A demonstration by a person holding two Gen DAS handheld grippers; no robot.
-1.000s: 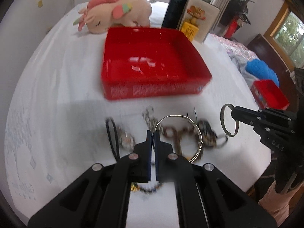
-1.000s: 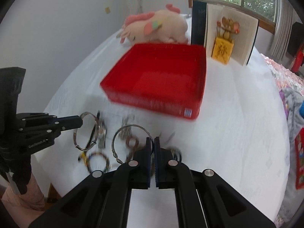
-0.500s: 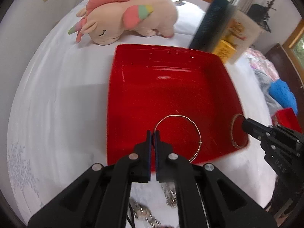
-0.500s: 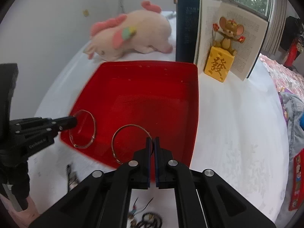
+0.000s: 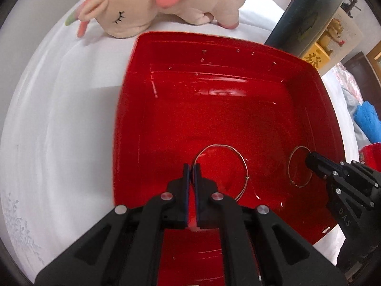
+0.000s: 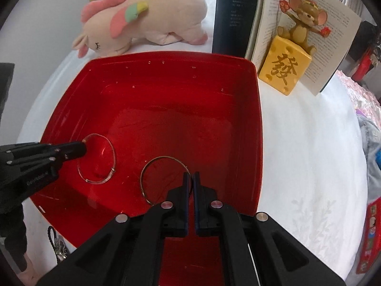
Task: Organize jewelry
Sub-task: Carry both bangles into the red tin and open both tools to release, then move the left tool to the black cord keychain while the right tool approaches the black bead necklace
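A red tray [image 5: 214, 54] [image 6: 166, 71] lies on the white cloth, with both grippers low over its near half. My left gripper [image 5: 190, 166] is shut on a thin silver bangle [image 5: 222, 145], which hangs to its right just above the tray floor. My right gripper [image 6: 190, 176] is shut on a gold-toned bangle [image 6: 141, 178] that hangs to its left. Each wrist view also shows the other gripper: the right gripper [image 5: 309, 159] with its bangle [image 5: 288, 169], and the left gripper [image 6: 82, 149] with its bangle [image 6: 114, 159]. The tray floor looks bare beneath them.
A pink plush unicorn [image 5: 162, 7] lies behind the tray. An open book [image 6: 297, 31] stands at the back right with a mouse figure on a yellow block [image 6: 283, 71] before it. Loose jewelry [image 6: 57, 245] lies near the tray's front left corner. A small red box [image 5: 371, 152] sits far right.
Both grippers, each still shut on its bangle, have moved from above the jewelry pile forward over the tray's front wall and sunk toward its floor.
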